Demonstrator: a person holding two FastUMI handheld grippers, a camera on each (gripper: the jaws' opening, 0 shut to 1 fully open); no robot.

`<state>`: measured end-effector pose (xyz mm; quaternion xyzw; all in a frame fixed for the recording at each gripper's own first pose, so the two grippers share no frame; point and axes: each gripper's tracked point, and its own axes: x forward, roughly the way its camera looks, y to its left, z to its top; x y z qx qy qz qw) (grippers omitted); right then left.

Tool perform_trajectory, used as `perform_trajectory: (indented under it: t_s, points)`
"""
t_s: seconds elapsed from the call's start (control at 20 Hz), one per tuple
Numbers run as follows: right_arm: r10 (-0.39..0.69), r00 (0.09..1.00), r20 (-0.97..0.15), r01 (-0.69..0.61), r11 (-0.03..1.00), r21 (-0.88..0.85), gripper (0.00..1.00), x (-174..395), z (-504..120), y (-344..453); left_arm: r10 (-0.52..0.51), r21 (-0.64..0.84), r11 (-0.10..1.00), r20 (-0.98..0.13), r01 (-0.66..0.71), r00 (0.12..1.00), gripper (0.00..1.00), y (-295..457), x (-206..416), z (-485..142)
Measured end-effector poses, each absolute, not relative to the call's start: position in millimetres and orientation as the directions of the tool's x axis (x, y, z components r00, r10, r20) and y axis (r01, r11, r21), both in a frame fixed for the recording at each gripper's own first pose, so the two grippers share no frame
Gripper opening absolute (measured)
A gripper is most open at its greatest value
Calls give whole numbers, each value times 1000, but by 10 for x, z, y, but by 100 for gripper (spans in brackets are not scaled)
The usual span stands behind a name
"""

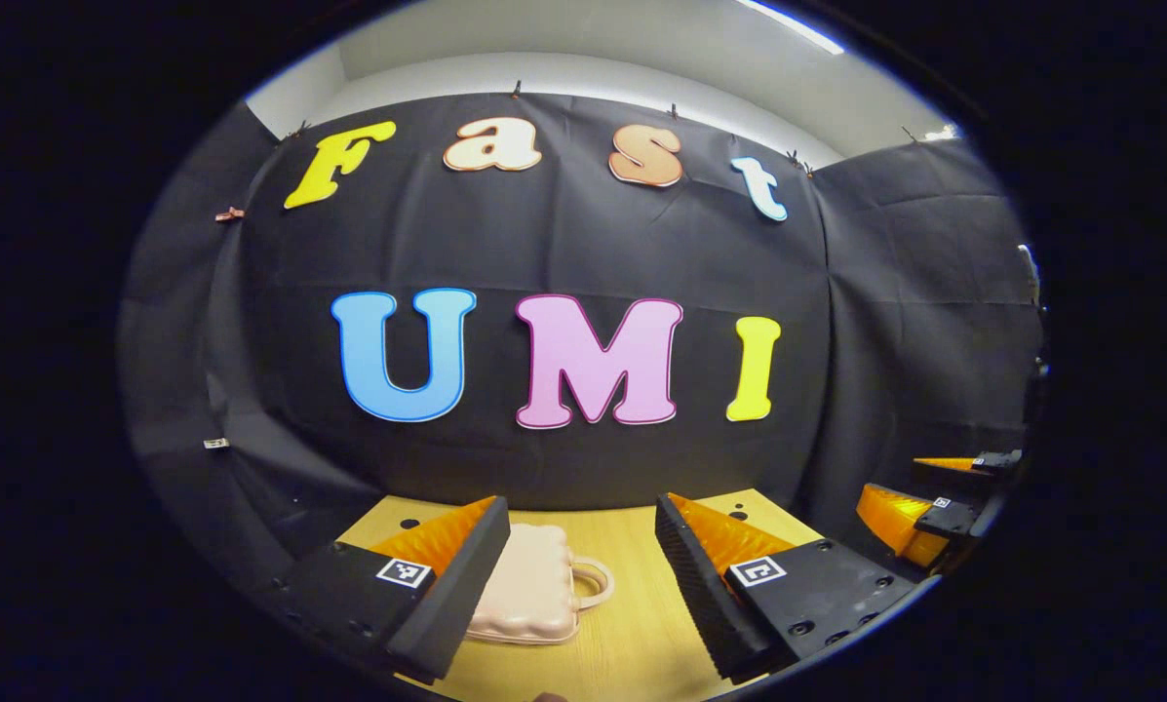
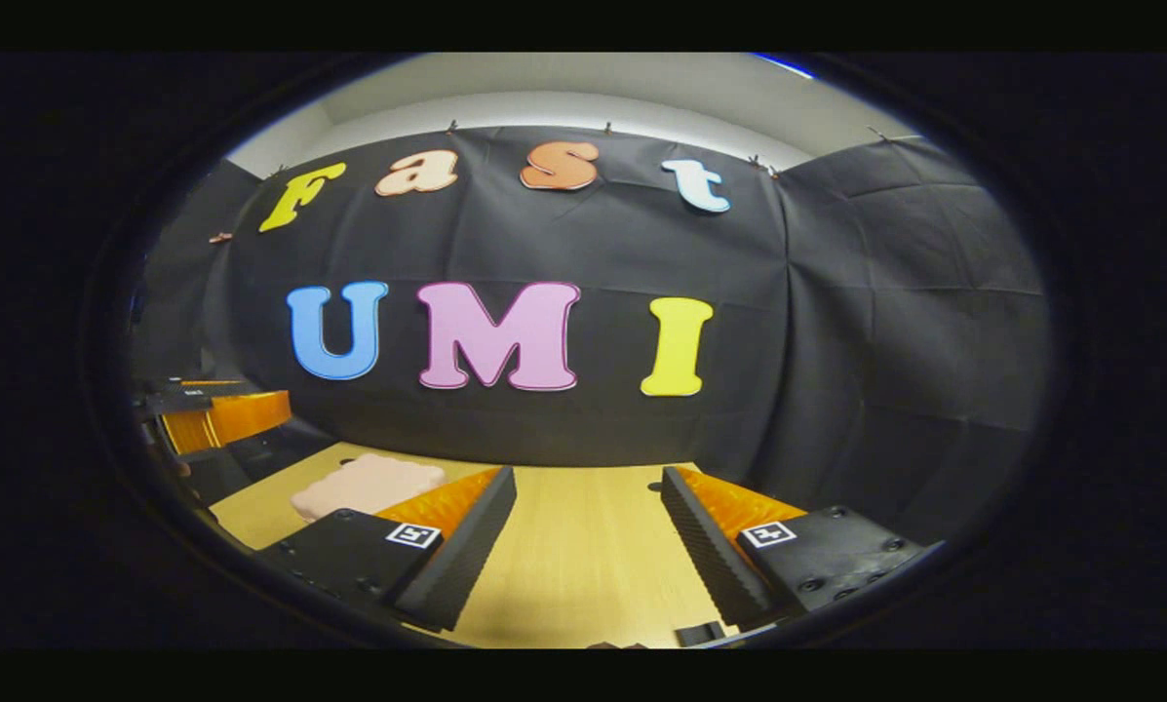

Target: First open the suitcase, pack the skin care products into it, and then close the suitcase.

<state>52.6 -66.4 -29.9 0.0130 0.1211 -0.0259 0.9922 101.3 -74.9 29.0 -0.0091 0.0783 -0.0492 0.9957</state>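
Note:
A small pale pink suitcase (image 1: pixel 529 585) lies flat and closed on the wooden table (image 1: pixel 632 624), its handle pointing right. My left gripper (image 1: pixel 583 575) is open above the table, and its left finger hides the case's left side. The right gripper (image 1: pixel 934 507) shows at the right edge of the left gripper view. In the right gripper view the pink suitcase (image 2: pixel 369 485) lies at the left, partly behind a finger. My right gripper (image 2: pixel 588 546) is open over bare wood, with nothing between its fingers. The left gripper (image 2: pixel 213 414) appears at the far left of that view.
Black cloth walls close the booth behind and on both sides of the table (image 2: pixel 583 546). The table's far edge meets the back wall. A small dark object (image 2: pixel 700 634) lies at the near edge in the right gripper view.

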Motion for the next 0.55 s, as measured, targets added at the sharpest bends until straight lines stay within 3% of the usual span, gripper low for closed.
perform_trajectory:
  t_s: [0.15,0.2,0.25,0.55]
  points:
    - [-52,975,-215,59,998,28,96,353,-268,-562,-90,-18,996,-144,88,986,95,-573,743,293]
    - [-50,974,-221,59,998,34,91,294,-289,-529,-81,-25,997,-138,78,987,93,-523,688,297]
    - [-42,974,-224,53,998,43,96,237,-306,-483,-73,-37,997,-128,69,989,95,-487,663,308]
    - [-62,972,-229,76,996,55,96,146,-330,-510,-58,-39,998,-111,54,992,95,-487,624,322]
